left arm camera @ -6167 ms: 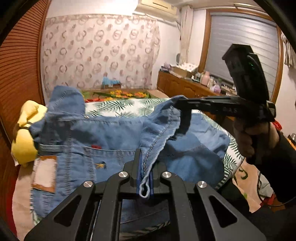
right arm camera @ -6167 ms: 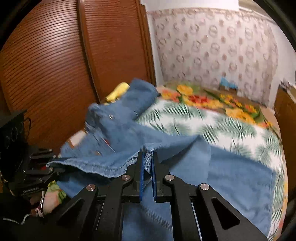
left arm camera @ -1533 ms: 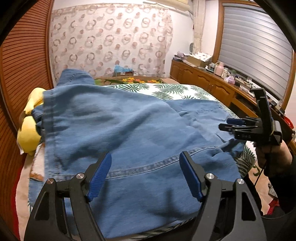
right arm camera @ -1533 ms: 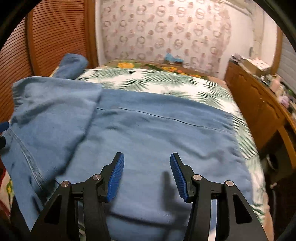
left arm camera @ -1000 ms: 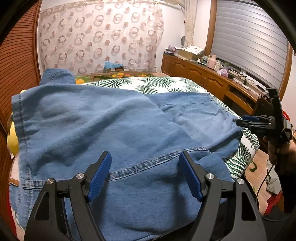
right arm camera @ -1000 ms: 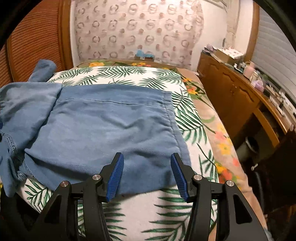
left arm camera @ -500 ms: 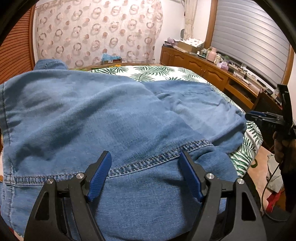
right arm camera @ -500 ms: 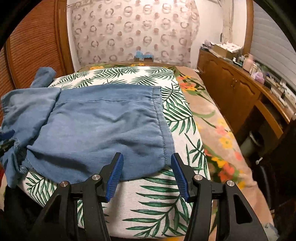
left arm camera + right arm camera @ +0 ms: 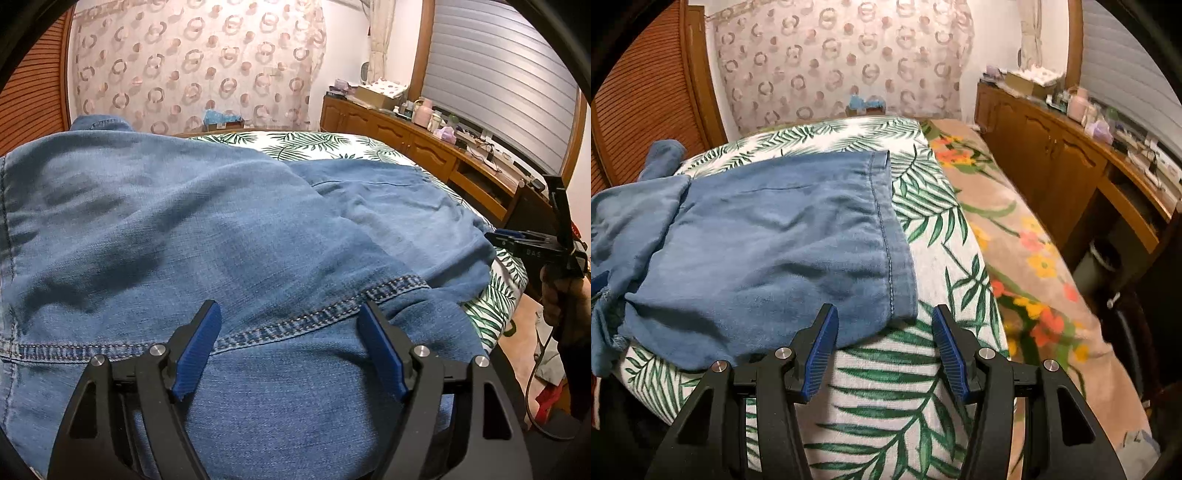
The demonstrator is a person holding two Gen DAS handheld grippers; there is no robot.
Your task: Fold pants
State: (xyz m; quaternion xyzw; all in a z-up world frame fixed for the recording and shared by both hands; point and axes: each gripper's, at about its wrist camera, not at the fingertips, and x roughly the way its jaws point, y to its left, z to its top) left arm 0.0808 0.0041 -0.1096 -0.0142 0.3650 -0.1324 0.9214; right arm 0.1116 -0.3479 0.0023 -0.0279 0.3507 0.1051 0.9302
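Blue denim pants (image 9: 207,236) lie folded over on the leaf-print bed. In the left wrist view my left gripper (image 9: 290,325) hovers open just above a stitched hem seam (image 9: 317,314), nothing between its blue pads. The right wrist view shows the pants' leg end (image 9: 798,240) with its hemmed edge (image 9: 886,240) facing right. My right gripper (image 9: 884,325) stands open at the near corner of that hem, holding nothing. The right gripper (image 9: 532,245) also shows at the far right of the left wrist view, held by a hand (image 9: 554,295).
The bed's leaf-print sheet (image 9: 886,406) drops away at the near edge. A floral blanket (image 9: 1015,240) covers the bed's right side. A wooden cabinet (image 9: 1052,155) with cluttered top runs along the right wall. Slatted wooden doors (image 9: 646,92) stand at left.
The right gripper has shifted rightward along the leg, so the hemmed end now sits between its fingers. The left gripper has stayed over the seam, both open throughout.
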